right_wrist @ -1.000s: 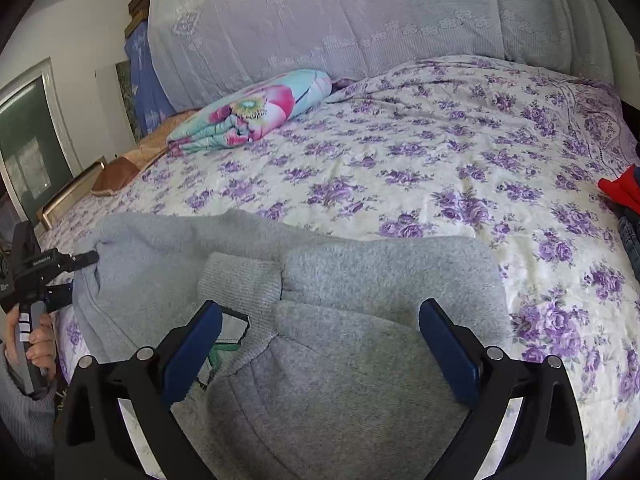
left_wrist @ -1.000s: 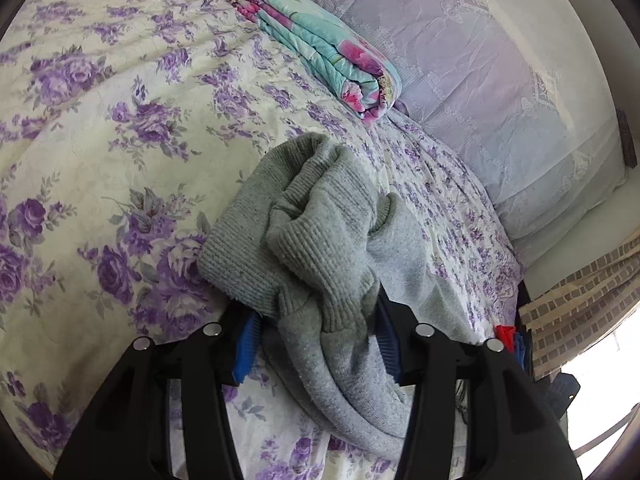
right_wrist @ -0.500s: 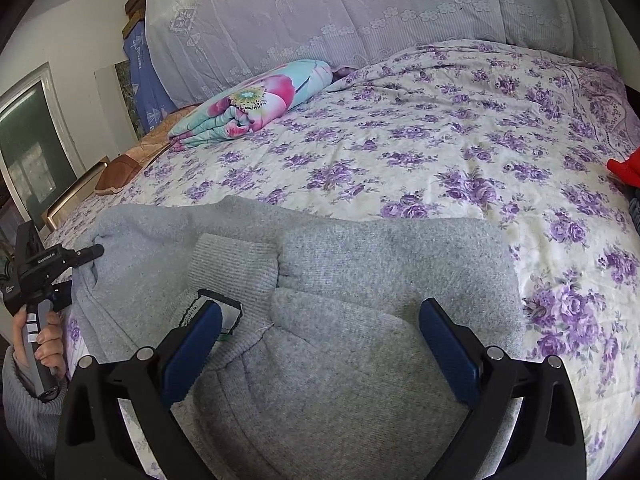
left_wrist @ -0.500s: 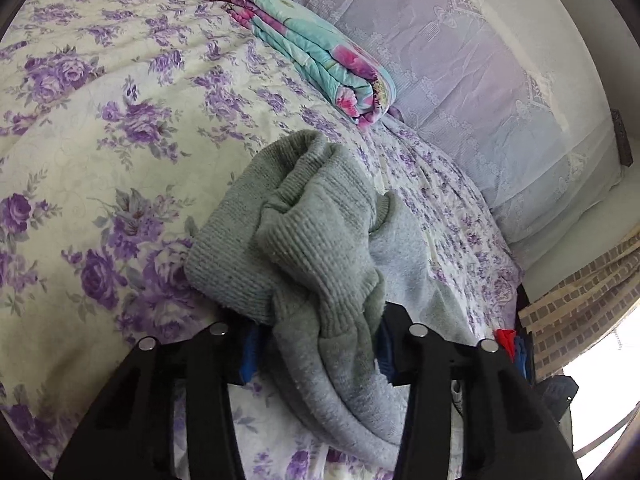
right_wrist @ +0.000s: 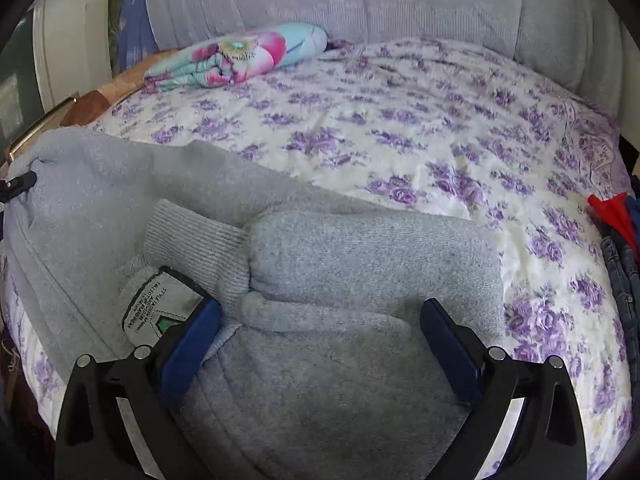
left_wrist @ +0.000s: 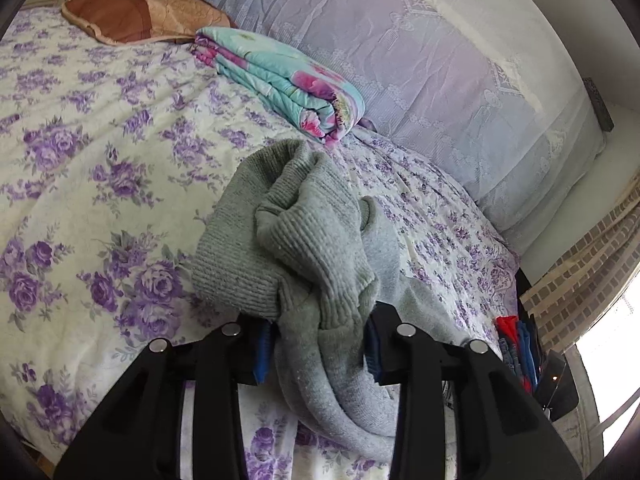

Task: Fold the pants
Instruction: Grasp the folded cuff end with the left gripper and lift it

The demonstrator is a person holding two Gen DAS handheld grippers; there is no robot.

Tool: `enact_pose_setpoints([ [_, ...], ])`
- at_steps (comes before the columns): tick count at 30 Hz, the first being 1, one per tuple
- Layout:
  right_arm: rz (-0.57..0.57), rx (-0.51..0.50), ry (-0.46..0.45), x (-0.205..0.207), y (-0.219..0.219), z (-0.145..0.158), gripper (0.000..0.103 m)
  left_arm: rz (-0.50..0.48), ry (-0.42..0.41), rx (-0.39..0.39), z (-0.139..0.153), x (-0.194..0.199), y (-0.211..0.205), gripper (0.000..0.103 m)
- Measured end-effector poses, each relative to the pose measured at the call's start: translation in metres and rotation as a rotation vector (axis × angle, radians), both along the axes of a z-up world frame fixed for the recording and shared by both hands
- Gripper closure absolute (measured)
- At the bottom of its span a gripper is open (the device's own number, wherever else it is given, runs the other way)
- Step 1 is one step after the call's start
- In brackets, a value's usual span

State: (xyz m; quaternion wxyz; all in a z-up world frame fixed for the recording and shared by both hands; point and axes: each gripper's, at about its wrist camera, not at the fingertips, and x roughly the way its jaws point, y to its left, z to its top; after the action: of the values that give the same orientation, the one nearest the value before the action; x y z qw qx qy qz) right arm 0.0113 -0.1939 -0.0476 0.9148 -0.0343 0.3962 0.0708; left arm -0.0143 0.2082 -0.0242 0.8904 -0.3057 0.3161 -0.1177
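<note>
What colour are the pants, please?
The pants are light grey, clearest in the right wrist view.

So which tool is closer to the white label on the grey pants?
Right. The right tool has its near-side blue pad touching the label, jaws wide over the grey pants. The left tool is closing on bunched ribbed fabric, no label visible there.

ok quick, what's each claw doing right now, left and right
left claw: closing, grey pants bunched between its pads.
right claw: open wide over the pants, gripping nothing.
</note>
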Motion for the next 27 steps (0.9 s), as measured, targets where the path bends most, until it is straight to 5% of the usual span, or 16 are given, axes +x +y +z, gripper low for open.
enact_pose_setpoints([
  [7,0.01,0.219,-0.057,-0.024,-0.033,0.019,0.004,-0.022,-0.051,0.066,0.028,-0.008,-0.017,0.072],
  [10,0.032,0.109,0.039,-0.017,-0.03,0.005,0.004,-0.029,-0.082,0.099,0.043,-0.012,-0.027,0.073],
  [13,0.058,0.033,0.008,-0.023,-0.022,0.001,0.003,-0.044,-0.124,0.143,0.06,-0.016,-0.042,0.073],
  [18,0.036,0.287,-0.063,-0.035,-0.062,0.017,0.004,-0.086,-0.186,0.223,0.084,-0.022,-0.075,0.073],
  [27,-0.272,0.653,-0.066,-0.05,-0.179,-0.004,0.004,-0.169,-0.266,0.291,0.117,-0.024,-0.131,0.074],
])
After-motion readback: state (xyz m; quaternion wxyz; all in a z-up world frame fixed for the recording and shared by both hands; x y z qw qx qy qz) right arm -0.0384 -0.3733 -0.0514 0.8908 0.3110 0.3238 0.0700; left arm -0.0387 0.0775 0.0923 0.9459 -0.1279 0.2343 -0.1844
